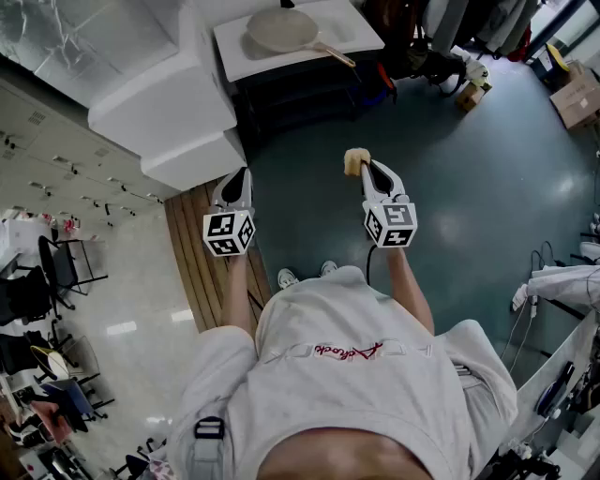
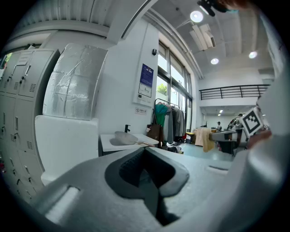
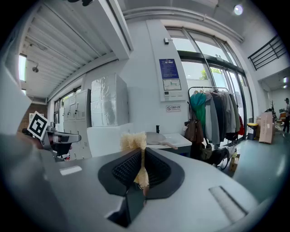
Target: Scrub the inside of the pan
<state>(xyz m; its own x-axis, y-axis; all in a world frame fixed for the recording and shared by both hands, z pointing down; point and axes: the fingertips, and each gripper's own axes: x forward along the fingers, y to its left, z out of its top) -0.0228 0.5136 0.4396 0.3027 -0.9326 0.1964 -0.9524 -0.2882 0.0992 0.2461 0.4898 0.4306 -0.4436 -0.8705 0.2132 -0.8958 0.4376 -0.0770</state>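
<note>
left gripper (image 1: pixel 236 180) fingers closed, empty; right gripper (image 1: pixel 372 172) fingers clamp scrubber (image 1: pixel 356 160) | pan (image 1: pixel 281 30) well apart across floor (image 1: pixel 450 206)

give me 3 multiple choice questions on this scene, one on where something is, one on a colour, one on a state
1. Where is the round pale pan with the wooden handle?
A. on the white table ahead of the person
B. on the floor
C. between the left gripper's jaws

2. What colour is the fibrous scrub pad?
A. blue
B. pale yellow
C. black

3. How does the left gripper stand?
A. shut on the pan's handle
B. wide open
C. shut on nothing

Answers:
1 A: the head view shows it lying on the tabletop, far from both grippers.
2 B: it shows pale yellow, pinched in the jaws of the right gripper.
3 C: its jaws meet with nothing between them.
</note>
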